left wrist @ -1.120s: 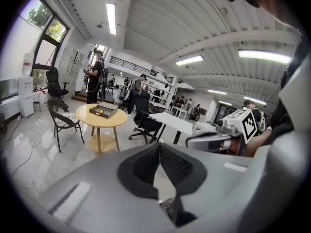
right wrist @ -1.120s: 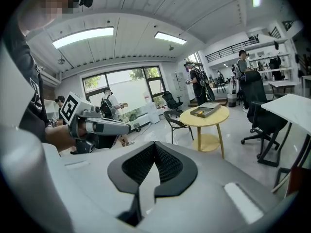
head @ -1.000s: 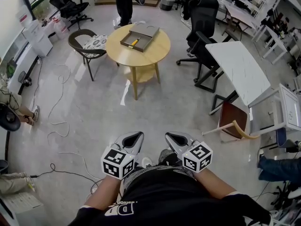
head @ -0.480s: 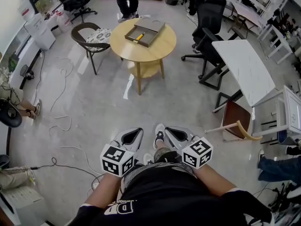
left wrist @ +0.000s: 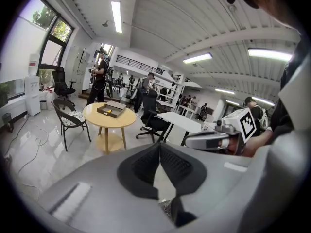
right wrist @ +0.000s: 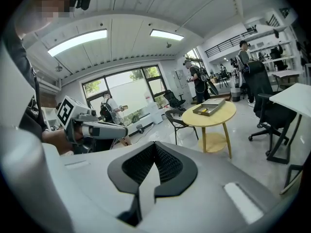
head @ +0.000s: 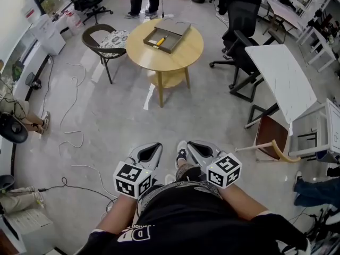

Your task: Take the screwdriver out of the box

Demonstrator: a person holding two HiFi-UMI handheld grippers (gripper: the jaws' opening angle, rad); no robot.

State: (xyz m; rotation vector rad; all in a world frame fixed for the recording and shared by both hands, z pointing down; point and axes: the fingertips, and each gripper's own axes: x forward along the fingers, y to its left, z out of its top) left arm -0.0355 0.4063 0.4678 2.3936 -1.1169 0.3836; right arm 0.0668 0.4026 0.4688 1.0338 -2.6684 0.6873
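Step in hand: approach to the round table [head: 178, 57]. The screwdriver [head: 159, 40] lies in the box [head: 171, 35] on the table top, well apart from both grippers. Left gripper [head: 150, 153] and right gripper [head: 199, 152]: jaws together, nothing between them. Open one gripper's jaws before reaching over the box rim. Only the gripper views show the jaw tips meeting. Only the head view shows from above how the screwdriver lies in the box.

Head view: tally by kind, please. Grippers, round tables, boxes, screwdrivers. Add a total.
grippers: 2 (left gripper, right gripper; both empty, jaws together)
round table: 1
box: 1, on the round table
screwdriver: 1, yellow, lying in the box
total: 5
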